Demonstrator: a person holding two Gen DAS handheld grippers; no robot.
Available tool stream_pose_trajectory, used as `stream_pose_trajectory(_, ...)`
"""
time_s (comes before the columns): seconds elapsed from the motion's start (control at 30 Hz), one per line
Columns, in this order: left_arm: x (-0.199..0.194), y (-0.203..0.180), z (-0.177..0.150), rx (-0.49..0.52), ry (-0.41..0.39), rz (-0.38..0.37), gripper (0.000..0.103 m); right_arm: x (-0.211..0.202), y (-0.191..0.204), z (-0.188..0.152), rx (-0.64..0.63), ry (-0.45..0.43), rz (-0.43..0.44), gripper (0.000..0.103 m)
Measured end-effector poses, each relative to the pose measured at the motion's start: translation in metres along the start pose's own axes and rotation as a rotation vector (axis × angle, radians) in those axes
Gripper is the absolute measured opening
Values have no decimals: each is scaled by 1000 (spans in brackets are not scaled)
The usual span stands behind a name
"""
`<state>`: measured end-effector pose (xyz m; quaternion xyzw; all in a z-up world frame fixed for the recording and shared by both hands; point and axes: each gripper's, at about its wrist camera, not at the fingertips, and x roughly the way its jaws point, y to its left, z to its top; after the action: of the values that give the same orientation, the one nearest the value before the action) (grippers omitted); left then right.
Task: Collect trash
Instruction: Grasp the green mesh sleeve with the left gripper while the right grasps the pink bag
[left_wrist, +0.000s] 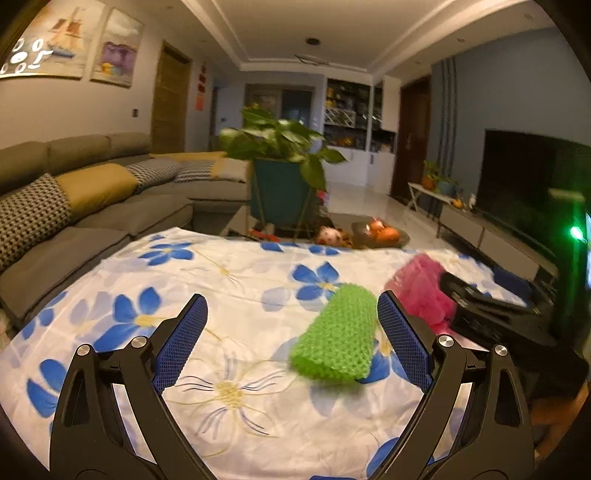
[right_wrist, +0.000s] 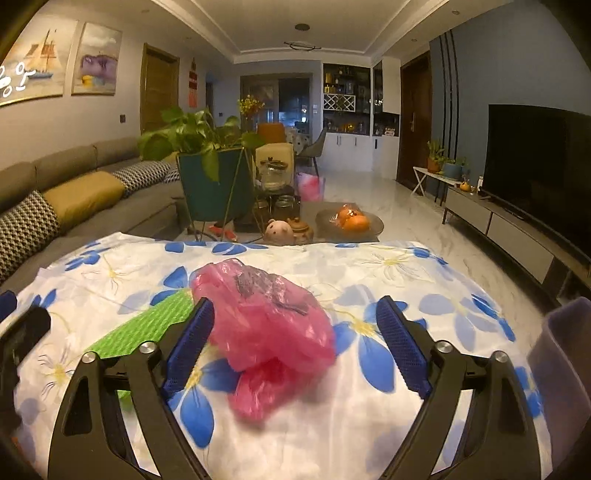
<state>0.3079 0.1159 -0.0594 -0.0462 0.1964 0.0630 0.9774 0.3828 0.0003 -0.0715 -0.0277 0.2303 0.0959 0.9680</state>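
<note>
Blurring pink bag between open right hand-held gripper; left hand-held gripper open, green mesh partly hidden.

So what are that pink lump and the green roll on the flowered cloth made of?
The pink lump looks like thin plastic film, probably a crumpled bag: it is glossy, half see-through and creased. The green roll looks like foam or plastic netting, judging by its open mesh texture and matte surface; the blur leaves that open.

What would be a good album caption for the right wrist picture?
Open right tool straddling a crumpled pink plastic bag on the flowered cloth.
</note>
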Motion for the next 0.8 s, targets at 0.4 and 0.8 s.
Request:
stream_pose_trajectory(0.4,35,-11,-7,16,140,-80,92,18,-5,-10,20,103,52,13)
stream_pose_trajectory(0.8,77,-29,-24,85,337,-121,42,-55,-27,-23,71,5,82,13)
